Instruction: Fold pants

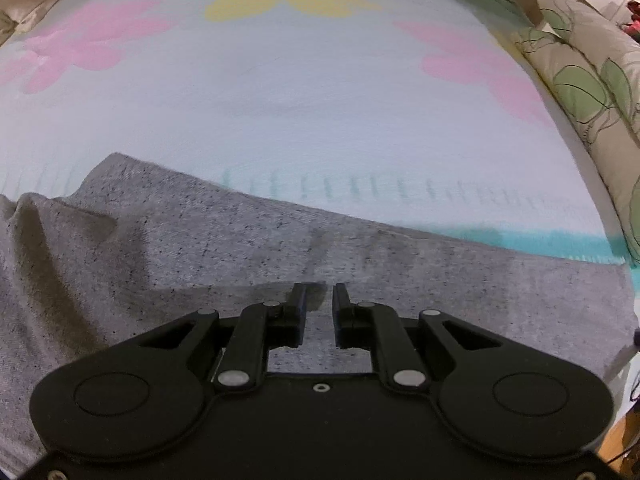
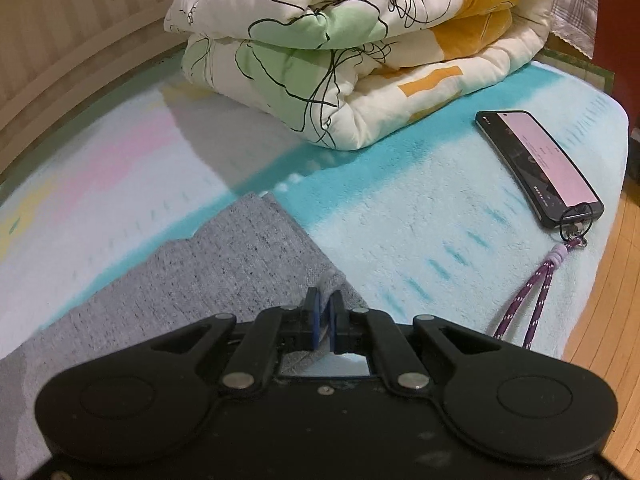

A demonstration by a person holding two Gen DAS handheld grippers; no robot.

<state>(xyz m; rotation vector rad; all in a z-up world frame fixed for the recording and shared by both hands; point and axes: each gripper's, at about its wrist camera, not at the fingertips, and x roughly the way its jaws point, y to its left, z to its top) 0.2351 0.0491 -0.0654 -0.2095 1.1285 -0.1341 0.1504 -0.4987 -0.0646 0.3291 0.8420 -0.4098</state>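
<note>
Grey speckled pants [image 1: 200, 248] lie spread over the near part of a pale flowered blanket [image 1: 280, 100], with a raised wrinkle at the left. My left gripper [image 1: 319, 290] hovers over the cloth; its jaws stand a narrow gap apart, and only flat fabric shows in that gap. In the right wrist view, one end of the pants [image 2: 224, 256] reaches toward a turquoise stripe. My right gripper [image 2: 325, 294] is shut on the corner of that end, and a small fold of grey cloth sticks up between its fingertips.
A folded quilt [image 2: 360, 40] with green and orange print lies at the back of the blanket [image 2: 420, 208]. A phone [image 2: 540, 160] with a purple lanyard [image 2: 532, 292] rests near the right edge, above wooden floor [image 2: 608, 320]. In the left wrist view the quilt [image 1: 592, 80] is at the right.
</note>
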